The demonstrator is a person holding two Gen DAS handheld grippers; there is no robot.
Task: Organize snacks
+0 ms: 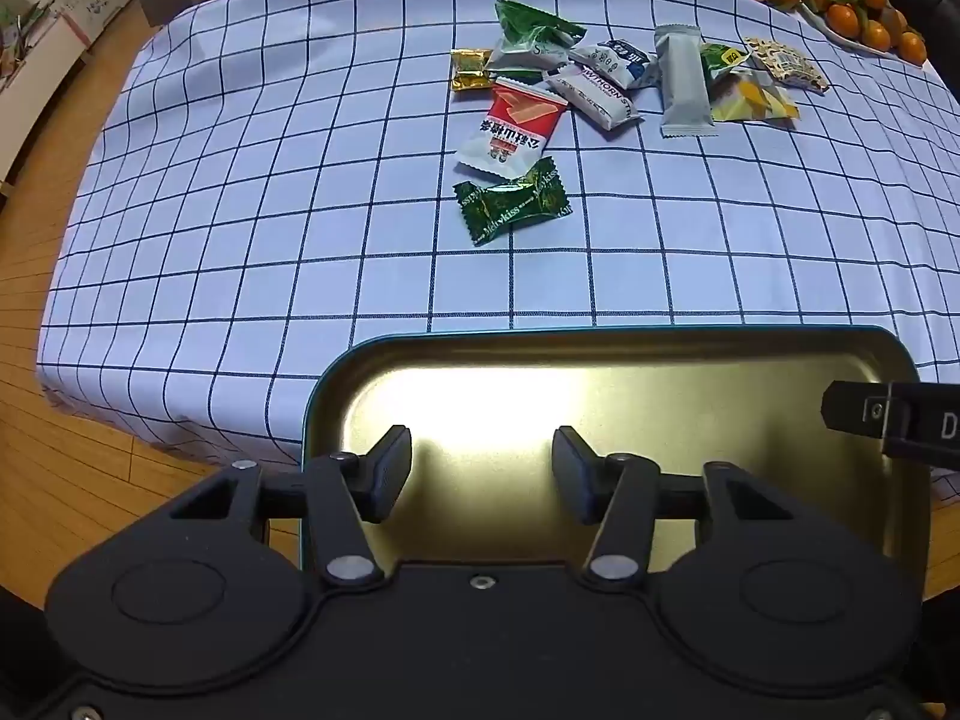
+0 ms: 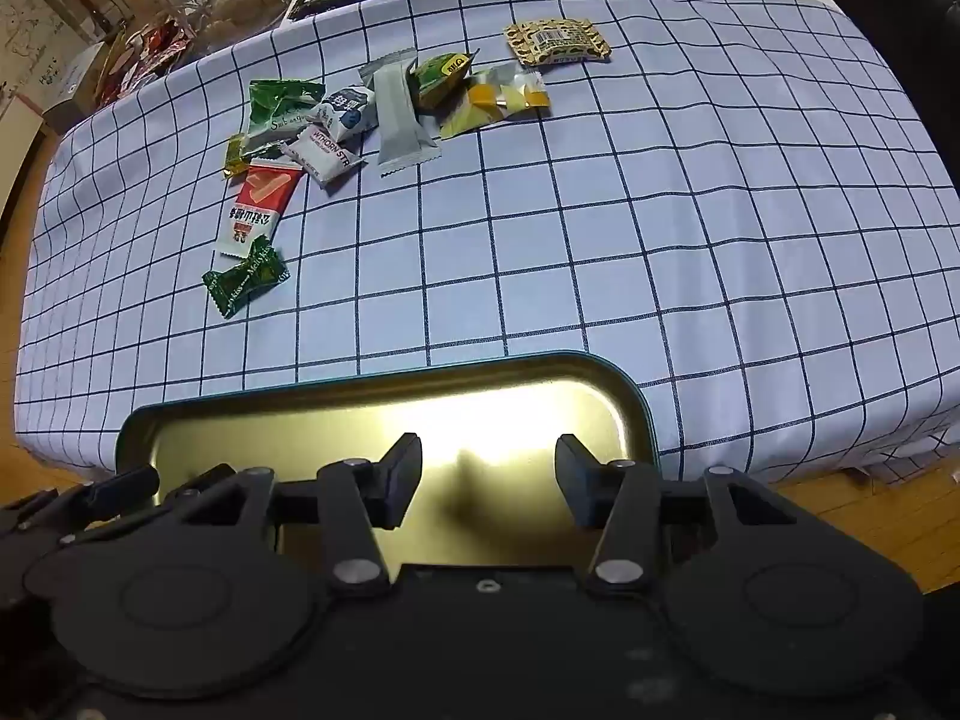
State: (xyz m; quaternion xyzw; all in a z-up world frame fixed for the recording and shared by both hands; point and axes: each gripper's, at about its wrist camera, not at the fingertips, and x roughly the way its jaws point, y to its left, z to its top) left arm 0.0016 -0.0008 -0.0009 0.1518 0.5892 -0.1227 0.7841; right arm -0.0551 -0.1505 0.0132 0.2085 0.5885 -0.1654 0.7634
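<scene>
Left wrist view shows both tools hanging over the gold tin tray (image 1: 600, 360) at the near edge of the checked tablecloth (image 1: 270, 210): the left gripper (image 1: 482, 474) is released, jaws apart with nothing between them, and the right gripper (image 2: 488, 480) is likewise spread and empty. Nothing lies in the tray yet, so I judge the step in hand to be the first pick. The green candy (image 1: 513, 199) lies nearest beyond the tray's far rim, touching the red-and-white packet (image 1: 513, 129) just past it. To do this well, I would come down across the candy's plump middle rather than its twisted ends, and lift cleanly so the neighbouring packet is not dragged along. Beyond those two, the rest sit in a loose heap further from the tray, some overlapping. By my count there are ten wrapped snacks, one tray, and two grippers; the plate of oranges (image 1: 840, 6) past the heap holds too many, partly hidden, to count.
</scene>
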